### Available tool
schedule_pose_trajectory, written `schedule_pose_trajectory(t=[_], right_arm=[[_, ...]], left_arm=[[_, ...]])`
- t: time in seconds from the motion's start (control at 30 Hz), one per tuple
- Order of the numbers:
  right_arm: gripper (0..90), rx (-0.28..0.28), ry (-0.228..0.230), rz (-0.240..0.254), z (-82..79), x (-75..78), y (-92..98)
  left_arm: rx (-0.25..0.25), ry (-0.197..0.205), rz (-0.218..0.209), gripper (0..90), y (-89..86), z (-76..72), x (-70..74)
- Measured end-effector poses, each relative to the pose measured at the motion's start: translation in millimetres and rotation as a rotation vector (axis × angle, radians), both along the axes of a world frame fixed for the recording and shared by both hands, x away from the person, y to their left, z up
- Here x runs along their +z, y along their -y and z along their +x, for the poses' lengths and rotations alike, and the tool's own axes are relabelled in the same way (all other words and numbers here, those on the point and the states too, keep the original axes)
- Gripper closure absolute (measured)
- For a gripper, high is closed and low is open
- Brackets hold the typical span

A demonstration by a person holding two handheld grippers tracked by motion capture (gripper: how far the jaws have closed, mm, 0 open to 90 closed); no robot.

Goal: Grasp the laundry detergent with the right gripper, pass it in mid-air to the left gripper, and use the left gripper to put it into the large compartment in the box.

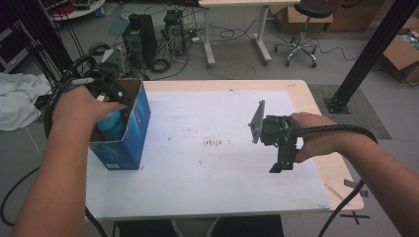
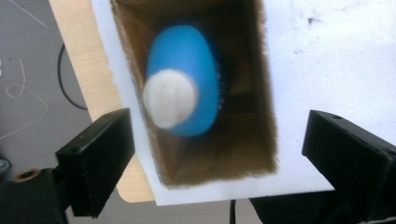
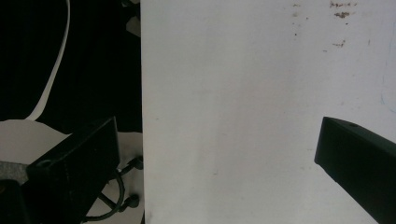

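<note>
A blue carton box (image 1: 129,134) stands open-topped at the table's left side. Inside it sits a blue bottle (image 1: 112,125) with a white cap (image 2: 169,98), seen from above in the left gripper view as the blue bottle (image 2: 189,65) within the brown inner walls of the box (image 2: 252,135). My left gripper (image 2: 219,154) hovers over the box mouth, pointing down, jaws wide apart and touching nothing. The person's left hand (image 1: 84,106) covers it in the high view. My right gripper (image 1: 282,165) hangs open above the white table sheet (image 3: 243,112) at the right.
The white sheet (image 1: 212,153) covers a wooden table (image 1: 301,94). On the floor behind are computer towers (image 1: 141,37), loose cables, a second table, a stool (image 1: 306,27) and cardboard boxes (image 1: 402,57). A black frame post (image 1: 368,54) rises at the right. White cloth (image 1: 17,96) lies at the left.
</note>
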State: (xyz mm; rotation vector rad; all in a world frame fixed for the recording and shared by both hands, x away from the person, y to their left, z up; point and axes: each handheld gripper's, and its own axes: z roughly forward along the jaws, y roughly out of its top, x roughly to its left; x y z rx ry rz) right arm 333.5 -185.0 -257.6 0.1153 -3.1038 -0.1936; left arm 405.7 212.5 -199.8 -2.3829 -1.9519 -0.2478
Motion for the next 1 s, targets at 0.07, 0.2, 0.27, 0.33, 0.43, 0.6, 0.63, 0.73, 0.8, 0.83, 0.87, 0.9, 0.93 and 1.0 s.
schedule_pose_trajectory(t=[0.07, 0.2, 0.27, 0.33, 0.43, 0.6, 0.63, 0.73, 0.8, 0.83, 0.87, 0.9, 0.93, 1.0], right_arm=[[0.0, 0.0, 0.004, -0.003, 0.1, 0.2, 0.3], [0.0, 0.0, 0.005, -0.001, 0.8, 0.3, 0.0], [0.0, 0.001, 0.004, -0.002, 0.5, 0.4, -0.8], [0.0, 0.006, 0.007, -0.001, 0.5, 0.6, -1.2], [0.0, -0.003, 0.004, -0.002, 0.2, 1.9, -1.0], [0.0, -0.004, 0.004, -0.003, 1.7, 2.5, 0.2], [0.0, -0.004, 0.004, -0.003, 2.1, 2.4, 0.4], [0.0, -0.011, 0.001, -0.007, 3.2, 2.7, 0.8], [0.0, -0.01, 0.002, -0.01, 3.8, 2.9, 0.6], [0.0, -0.018, 0.0, -0.016, 3.5, 3.6, 0.4], [0.0, -0.02, -0.002, -0.016, 3.4, 3.8, 0.4], [0.0, -0.016, 0.0, -0.014, 3.9, 3.9, 0.4], [0.0, -0.015, 0.0, -0.015, 4.2, 4.1, 0.5], [0.0, -0.013, -0.001, -0.02, 5.1, 4.4, 0.8]], left_arm=[[-0.027, -0.016, 0.008, 6.1, 4.3, -0.1, 4.0], [-0.066, -0.011, -0.002, 3.0, 11.8, -0.6, 13.7], [-0.092, -0.014, 0.003, 1.1, 17.6, -1.3, 17.5], [-0.115, -0.02, 0.001, 0.1, 22.6, -2.4, 19.9], [-0.182, -0.018, 0.003, 0.1, 32.0, -4.9, 24.4], [-0.3, -0.005, -0.019, 0.1, 47.1, -9.9, 30.9], [-0.324, -0.002, -0.021, 0.1, 50.9, -11.2, 32.4], [-0.475, 0.026, -0.031, 0.1, 64.9, -16.7, 34.8], [-0.596, 0.031, -0.054, 0.1, 75.8, -22.3, 36.1], [-0.619, 0.025, -0.062, 0.1, 78.3, -23.6, 36.0], [-0.647, 0.017, -0.072, 0.1, 81.4, -25.0, 35.5], [-0.672, 0.015, -0.075, 0.1, 83.9, -26.2, 35.0], [-0.697, 0.011, -0.078, 0.1, 86.5, -27.5, 34.3], [-0.757, -0.006, -0.094, 0.1, 92.5, -30.8, 31.9]])
